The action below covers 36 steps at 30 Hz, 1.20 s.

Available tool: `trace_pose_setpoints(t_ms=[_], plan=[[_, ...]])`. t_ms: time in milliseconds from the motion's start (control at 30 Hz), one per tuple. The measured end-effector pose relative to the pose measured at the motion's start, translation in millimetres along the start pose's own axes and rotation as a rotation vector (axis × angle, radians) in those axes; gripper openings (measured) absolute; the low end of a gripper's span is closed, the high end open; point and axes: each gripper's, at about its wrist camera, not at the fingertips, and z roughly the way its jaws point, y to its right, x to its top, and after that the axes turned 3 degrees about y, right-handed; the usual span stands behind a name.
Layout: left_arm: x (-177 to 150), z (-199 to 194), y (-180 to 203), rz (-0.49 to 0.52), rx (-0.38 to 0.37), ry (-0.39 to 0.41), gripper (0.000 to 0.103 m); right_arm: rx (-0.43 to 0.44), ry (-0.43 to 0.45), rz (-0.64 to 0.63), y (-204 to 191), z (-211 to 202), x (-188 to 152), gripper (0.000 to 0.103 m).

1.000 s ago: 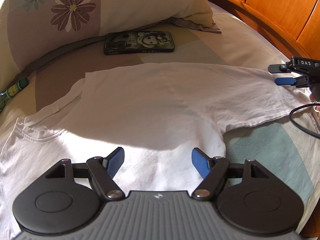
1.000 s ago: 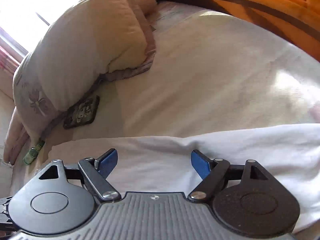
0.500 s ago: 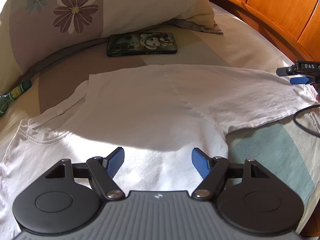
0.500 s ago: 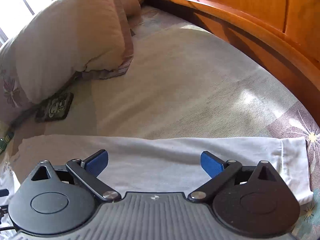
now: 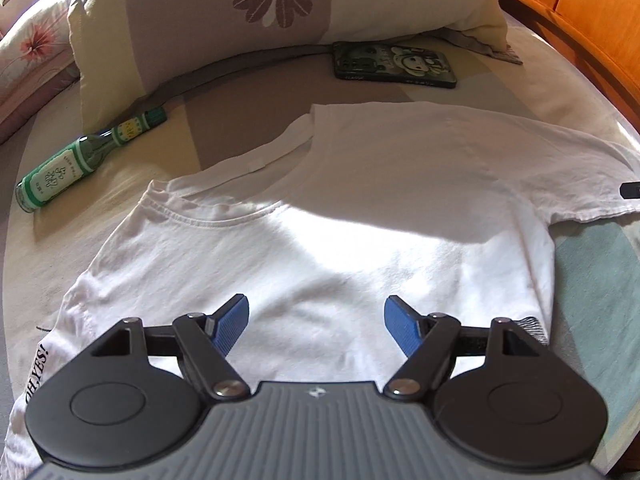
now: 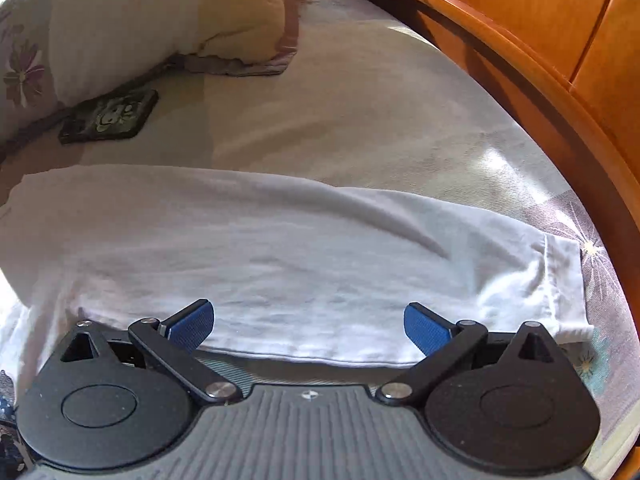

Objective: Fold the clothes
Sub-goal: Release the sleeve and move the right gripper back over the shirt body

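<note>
The left gripper (image 5: 316, 324) hung with its jaws spread wide and empty over the body of the white T-shirt (image 5: 340, 216), which lay flat on the bed (image 6: 360, 112). The right gripper (image 6: 309, 326), equally spread, hovered over the shirt's sleeve (image 6: 552, 280). A phone (image 5: 394, 65), a green bottle (image 5: 86, 160) and a pillow (image 5: 248, 4) lay beyond.

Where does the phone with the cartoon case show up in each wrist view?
Left wrist view: the phone lies at upper centre-right, on the bed beyond the white T-shirt.
Right wrist view: the phone is at upper left, beyond the shirt.
Shared landmark: the flowered pillow right behind the phone.
</note>
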Motion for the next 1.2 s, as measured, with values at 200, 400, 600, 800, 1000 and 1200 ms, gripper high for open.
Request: trace_pose_setpoints(t_ms=[200, 400, 600, 800, 1000, 1200], plan=[[-19.5, 26.0, -57.4, -0.052, -0.016, -0.049, 0.075, 0.141, -0.013, -0.019, -88.4, -16.8, -3.6, 0.103], [-35.2, 29.6, -107.4, -0.124, 0.025, -0.046, 0.082, 0.169, -0.041, -0.032, -143.2, -23.9, -14.8, 0.103], [-50.8, 33.2, -157.5, -0.196, 0.067, -0.043, 0.081, 0.121, -0.1, -0.027, -165.9, -26.7, -34.3, 0.103], [-64.4, -0.3, -162.5, -0.208, -0.041, 0.007, 0.081, 0.062, -0.169, -0.027, -181.3, -35.0, -72.4, 0.103], [-80.0, -29.6, -128.9, -0.16, -0.18, 0.025, 0.082, -0.004, -0.242, -0.007, -191.4, -45.5, -113.7, 0.103], [-100.9, -46.5, -83.2, -0.003, -0.282, 0.006, 0.082, -0.037, -0.297, 0.046, -182.5, -45.5, -147.7, 0.103]])
